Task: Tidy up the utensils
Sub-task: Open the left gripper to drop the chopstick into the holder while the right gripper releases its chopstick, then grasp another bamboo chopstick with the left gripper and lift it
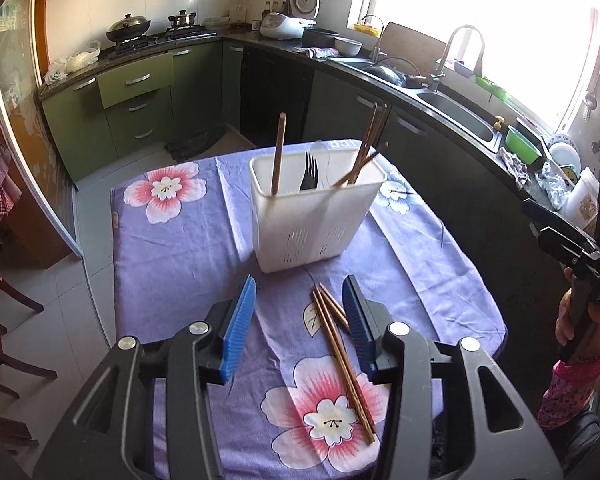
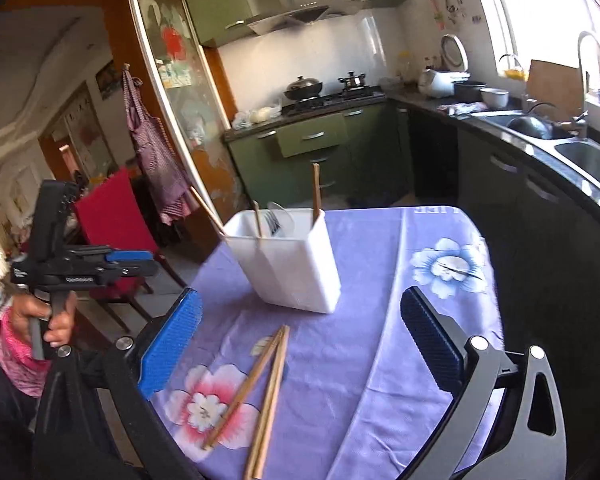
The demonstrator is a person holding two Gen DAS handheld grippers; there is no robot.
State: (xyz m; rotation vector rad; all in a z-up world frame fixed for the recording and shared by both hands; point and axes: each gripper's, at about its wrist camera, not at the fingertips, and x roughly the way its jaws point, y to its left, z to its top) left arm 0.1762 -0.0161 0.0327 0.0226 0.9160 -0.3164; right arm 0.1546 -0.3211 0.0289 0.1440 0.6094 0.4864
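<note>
A white utensil holder [image 1: 314, 216] stands on the purple flowered tablecloth [image 1: 172, 256]; it also shows in the right wrist view [image 2: 292, 260]. It holds several wooden chopsticks [image 1: 278, 152], a black fork [image 1: 310, 172] and a pale spoon. Loose wooden chopsticks [image 1: 340, 356] lie on the cloth in front of it; they also show in the right wrist view [image 2: 260, 392]. My left gripper [image 1: 300, 300] is open above the cloth, its right finger next to the loose chopsticks. My right gripper [image 2: 300, 312] is open and empty above the table.
Green kitchen cabinets [image 1: 136, 108], a stove with pots [image 1: 140, 32], and a counter with a sink [image 1: 452, 112] surround the table. A red chair [image 2: 112, 220] stands at the table's left. The table edge [image 1: 496, 312] drops off at the right.
</note>
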